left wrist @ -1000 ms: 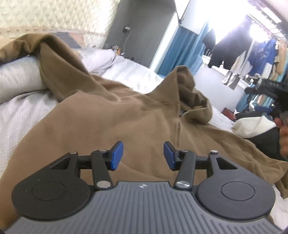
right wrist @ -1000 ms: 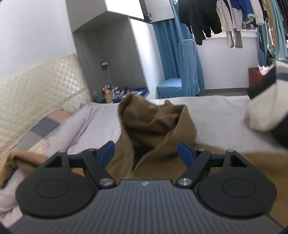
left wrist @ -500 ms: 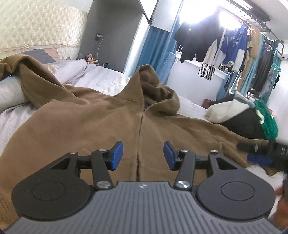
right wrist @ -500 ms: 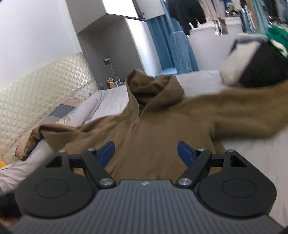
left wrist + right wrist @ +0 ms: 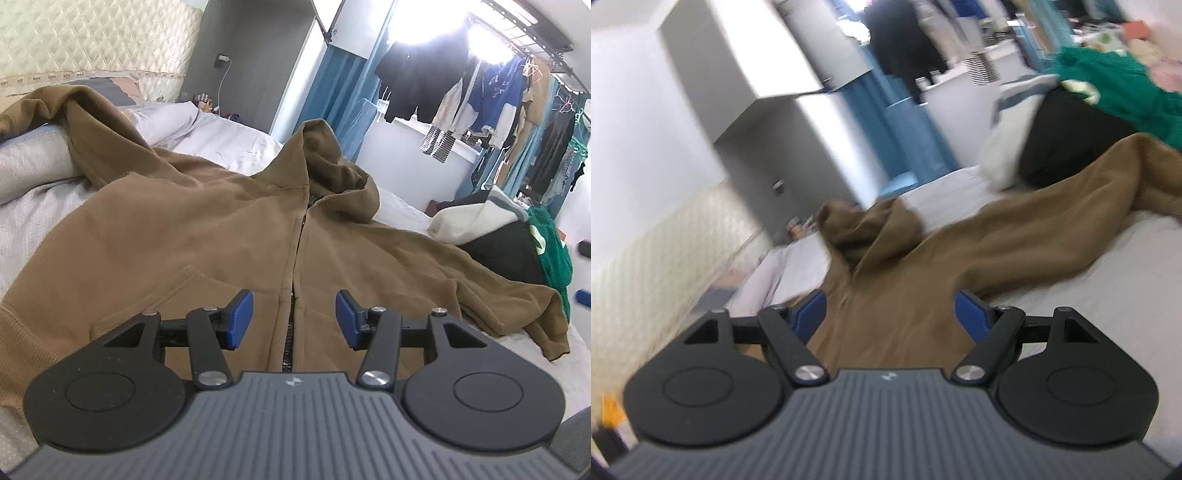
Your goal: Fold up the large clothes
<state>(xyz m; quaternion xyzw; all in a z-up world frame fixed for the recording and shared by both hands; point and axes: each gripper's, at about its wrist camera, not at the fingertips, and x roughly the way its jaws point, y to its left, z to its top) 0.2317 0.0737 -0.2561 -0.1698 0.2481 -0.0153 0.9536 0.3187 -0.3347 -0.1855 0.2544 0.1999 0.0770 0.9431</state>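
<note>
A large brown zip hoodie [image 5: 207, 236] lies front up on the bed, hood [image 5: 332, 162] at the far end and both sleeves spread out. It also shows in the blurred right wrist view [image 5: 905, 288]. My left gripper [image 5: 293, 323] is open and empty, just above the hoodie's lower front over the zipper. My right gripper [image 5: 892, 314] is open and empty, above the hoodie's body, with the right sleeve [image 5: 1071, 221] running off to the right.
The bed [image 5: 33, 214] has a white sheet and a grey pillow [image 5: 29, 166] at the left under one sleeve. A pile of white, black and green clothes [image 5: 517, 236] lies at the right beside the other sleeve. Hung clothes and blue curtains stand behind.
Both grippers have swung round to face the hoodie squarely. The left now sits over the zipper at the lower front. The right view has tilted and moved fast, and is blurred.
</note>
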